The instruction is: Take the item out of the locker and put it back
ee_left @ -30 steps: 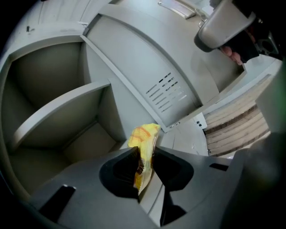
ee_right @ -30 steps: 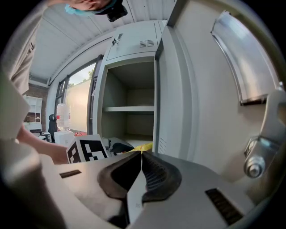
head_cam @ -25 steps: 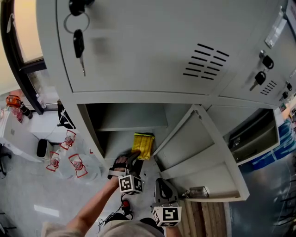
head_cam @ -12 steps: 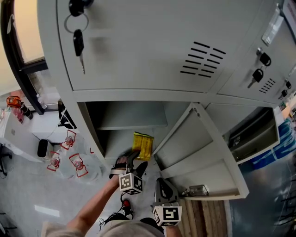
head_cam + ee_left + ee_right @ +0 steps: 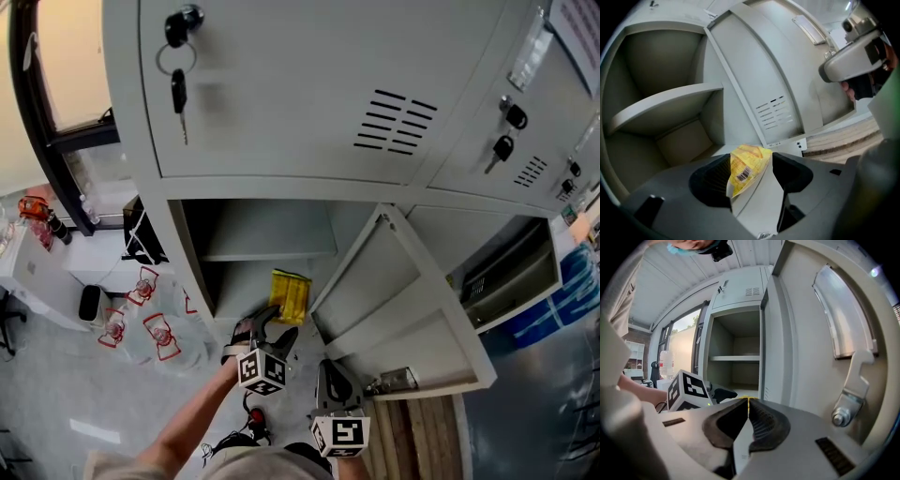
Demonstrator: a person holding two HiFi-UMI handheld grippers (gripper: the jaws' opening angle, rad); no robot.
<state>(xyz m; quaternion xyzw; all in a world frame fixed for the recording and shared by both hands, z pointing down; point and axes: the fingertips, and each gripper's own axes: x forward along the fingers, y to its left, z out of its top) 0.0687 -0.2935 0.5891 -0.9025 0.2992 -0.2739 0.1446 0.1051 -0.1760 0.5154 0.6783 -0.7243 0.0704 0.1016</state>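
- The yellow packet [image 5: 290, 295] is seen lying on the floor of the open lower locker compartment [image 5: 217, 281], just below centre in the head view, under the inner shelf [image 5: 267, 251].
- The left gripper [image 5: 275, 326] is held at the compartment mouth. Its jaws have just been opening and are spread wide. In the left gripper view the packet [image 5: 746, 169] is framed between them, but is not pressed by either pad.
- The right gripper [image 5: 748, 405] is held back at the lower centre, beside the swung-out door [image 5: 394, 300]. Its jaws are closed together with nothing in them.
- Step judged: the put-back release, with the packet apparently already set down inside.
- Next move judged: the left gripper is to be drawn straight back with the jaws kept wide, so that the packet is not dragged out over the threshold.
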